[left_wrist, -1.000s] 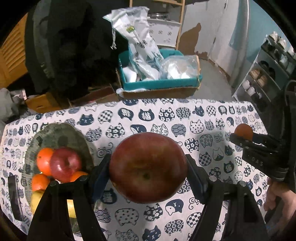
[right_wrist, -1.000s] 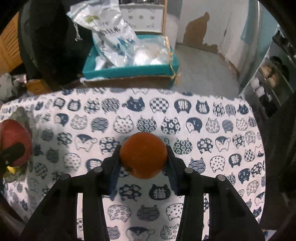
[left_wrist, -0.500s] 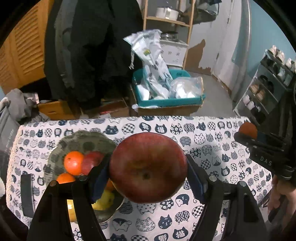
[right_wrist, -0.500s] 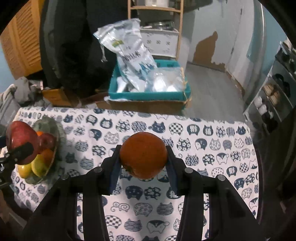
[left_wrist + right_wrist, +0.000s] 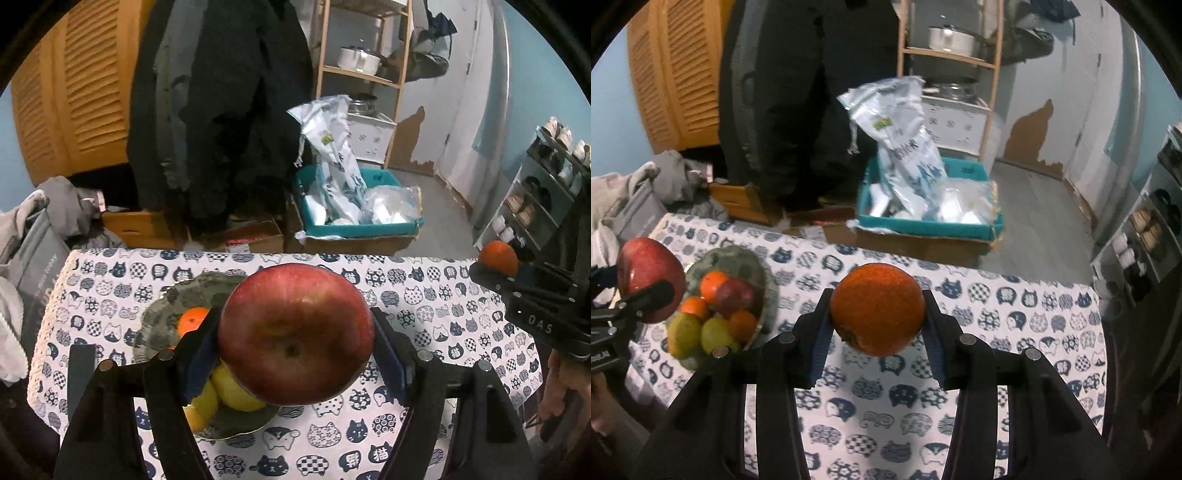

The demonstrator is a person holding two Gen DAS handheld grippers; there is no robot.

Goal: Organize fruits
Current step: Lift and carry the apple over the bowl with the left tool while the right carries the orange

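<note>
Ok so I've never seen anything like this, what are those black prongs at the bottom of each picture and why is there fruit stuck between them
No robot here: a person carries a two-finger gripper in each hand, each with a fisheye camera looking along its fingers. That is why black prongs fill the bottom of both pictures.

The left wrist view shows the left gripper shut on a red apple; the other gripper shows at its right edge. The right wrist view shows the right gripper shut on an orange. Both fruits are held above the table.

Below is a table with a cat-print cloth. On it stands a bowl holding oranges, a red apple and yellow-green fruit. Behind the table, a teal box of bags sits on the floor.
</note>
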